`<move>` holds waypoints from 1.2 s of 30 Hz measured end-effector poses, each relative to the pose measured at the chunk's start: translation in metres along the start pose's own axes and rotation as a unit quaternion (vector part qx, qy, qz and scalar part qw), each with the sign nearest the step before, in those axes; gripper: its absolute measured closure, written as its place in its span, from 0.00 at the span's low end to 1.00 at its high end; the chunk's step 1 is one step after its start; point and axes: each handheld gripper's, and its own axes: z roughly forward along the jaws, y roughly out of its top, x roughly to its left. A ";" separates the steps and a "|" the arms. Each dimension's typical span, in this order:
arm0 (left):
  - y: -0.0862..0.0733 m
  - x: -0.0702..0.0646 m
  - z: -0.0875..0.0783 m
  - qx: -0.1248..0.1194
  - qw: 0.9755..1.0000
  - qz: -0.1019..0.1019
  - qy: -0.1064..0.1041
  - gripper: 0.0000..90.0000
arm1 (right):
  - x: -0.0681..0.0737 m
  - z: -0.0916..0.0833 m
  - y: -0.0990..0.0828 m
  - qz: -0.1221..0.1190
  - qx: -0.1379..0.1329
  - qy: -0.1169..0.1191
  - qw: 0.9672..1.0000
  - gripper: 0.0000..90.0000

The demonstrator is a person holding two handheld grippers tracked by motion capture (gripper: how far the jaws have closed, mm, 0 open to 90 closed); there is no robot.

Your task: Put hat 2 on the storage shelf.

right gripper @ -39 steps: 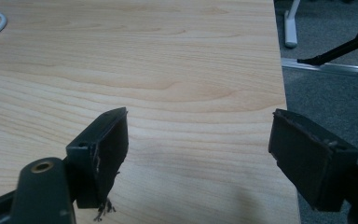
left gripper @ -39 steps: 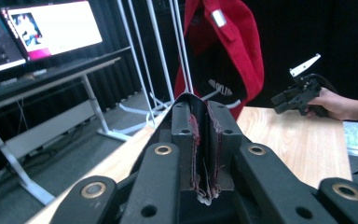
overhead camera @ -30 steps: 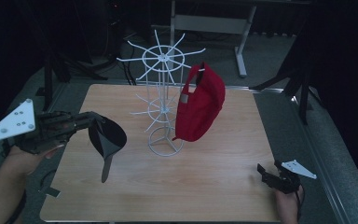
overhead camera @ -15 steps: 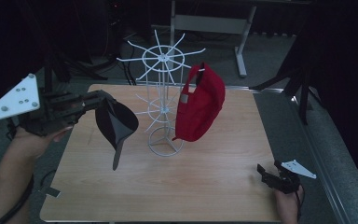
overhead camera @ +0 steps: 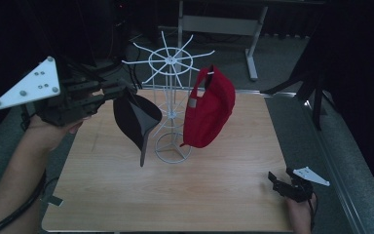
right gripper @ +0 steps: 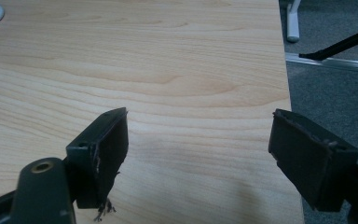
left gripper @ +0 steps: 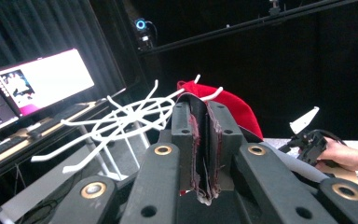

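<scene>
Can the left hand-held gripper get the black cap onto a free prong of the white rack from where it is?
Probably yes. The left hand-held gripper grips the black cap beside the white rack, whose near prongs look bare; the red cap hangs on the far side.

left gripper [left gripper: 204, 140]: jaws pressed together on a thin dark edge, probably the black cap's [left gripper: 192, 103] | white wire rack [left gripper: 121, 119]: spokes just beyond jaws | red cap [left gripper: 235, 109]: behind rack | right gripper [left gripper: 307, 140]: in a hand, near table edge | monitor [left gripper: 42, 81]: lit, far left
</scene>
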 end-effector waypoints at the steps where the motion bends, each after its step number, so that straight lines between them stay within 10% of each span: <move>1: 0.002 0.000 0.002 0.002 1.000 0.004 0.000 0.93 | 0.000 0.000 0.000 0.000 0.000 0.000 1.000 0.22; 18: 0.028 0.015 0.031 0.003 1.000 -0.016 0.008 0.93 | -0.001 0.000 0.000 0.003 0.003 0.005 1.000 0.22; 36: -0.003 -0.001 0.058 0.038 0.998 -0.038 -0.020 0.92 | -0.001 0.001 0.000 0.003 0.005 0.009 1.000 0.22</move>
